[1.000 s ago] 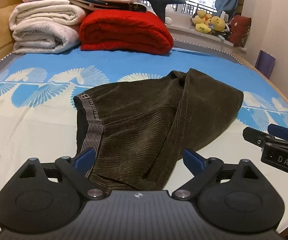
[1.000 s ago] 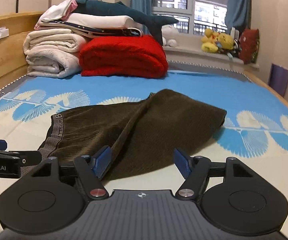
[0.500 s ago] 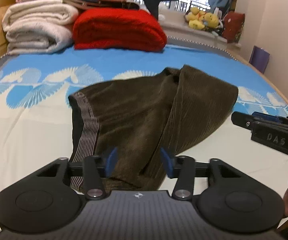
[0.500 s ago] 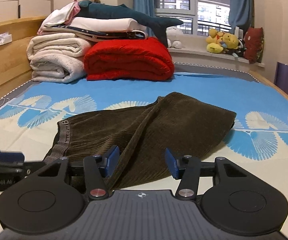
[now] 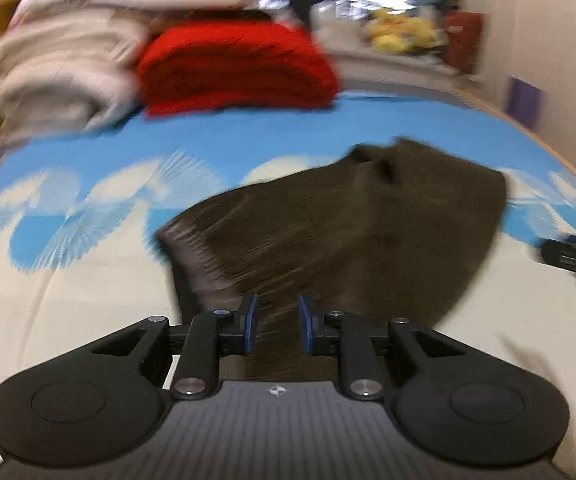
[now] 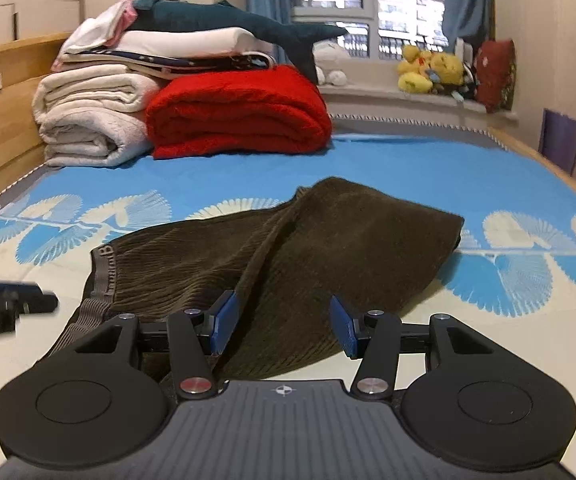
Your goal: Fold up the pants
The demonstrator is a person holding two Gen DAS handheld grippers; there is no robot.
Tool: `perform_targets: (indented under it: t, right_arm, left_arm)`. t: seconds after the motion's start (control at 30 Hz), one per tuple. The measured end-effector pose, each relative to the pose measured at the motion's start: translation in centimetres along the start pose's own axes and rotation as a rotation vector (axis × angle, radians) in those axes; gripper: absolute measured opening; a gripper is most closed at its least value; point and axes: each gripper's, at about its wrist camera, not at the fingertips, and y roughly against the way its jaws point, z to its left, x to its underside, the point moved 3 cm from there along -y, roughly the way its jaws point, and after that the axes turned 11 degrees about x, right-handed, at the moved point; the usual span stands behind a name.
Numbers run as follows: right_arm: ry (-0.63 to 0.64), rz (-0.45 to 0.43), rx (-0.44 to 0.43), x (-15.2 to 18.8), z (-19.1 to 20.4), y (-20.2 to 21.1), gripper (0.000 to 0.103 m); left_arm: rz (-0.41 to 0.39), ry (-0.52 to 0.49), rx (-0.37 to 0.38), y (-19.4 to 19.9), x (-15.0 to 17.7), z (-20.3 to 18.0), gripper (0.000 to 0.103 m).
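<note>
Dark brown corduroy pants (image 5: 348, 232) lie folded over on the blue and cream bed sheet (image 5: 67, 300), their striped waistband (image 6: 103, 268) to the left. My left gripper (image 5: 277, 322) sits at the pants' near edge. Its jaws are closing to a narrow gap with brown fabric between the blue pads, and no firm pinch shows in the blurred picture. In the right wrist view, my right gripper (image 6: 283, 322) hovers half open over the near edge of the pants (image 6: 288, 248), a raised fold by its left pad (image 6: 223, 320). The left gripper's tip (image 6: 27, 304) shows at the left edge.
At the back of the bed lie a folded red blanket (image 6: 239, 112), a stack of white bedding (image 6: 91, 120) and a teal plush shark (image 6: 227, 20). Soft toys (image 6: 428, 68) line the windowsill. A wooden bed frame (image 6: 3, 120) runs along the left.
My left gripper's jaws have drawn in from wide to narrow and it has pushed forward over the pants' edge, blurring its view. The right gripper has narrowed a little and edged closer to the pants.
</note>
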Motion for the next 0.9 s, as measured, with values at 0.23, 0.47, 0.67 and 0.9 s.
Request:
perform_targets:
  t: [0.23,0.47,0.67,0.9]
  right_arm:
    - [-0.006,0.067,-0.023,-0.5,1.0,-5.7,0.053]
    - [-0.106,0.235,-0.104,0.2,2.6,-11.3,0.053]
    - [-0.043,0.275,-0.134,0.9,5.0,-13.3,0.055]
    - [-0.056,0.302,-0.14,1.3,5.4,-14.8,0.024]
  left_arm:
    - [0.091,0.425,0.058,-2.7,0.1,8.0,0.026]
    - [0.193,0.452,0.026,-5.6,0.9,8.5,0.048]
    - [0.221,0.519,0.004,-7.2,1.6,10.0,0.071]
    - [0.308,0.466,0.015,-9.5,2.9,9.3,0.082]
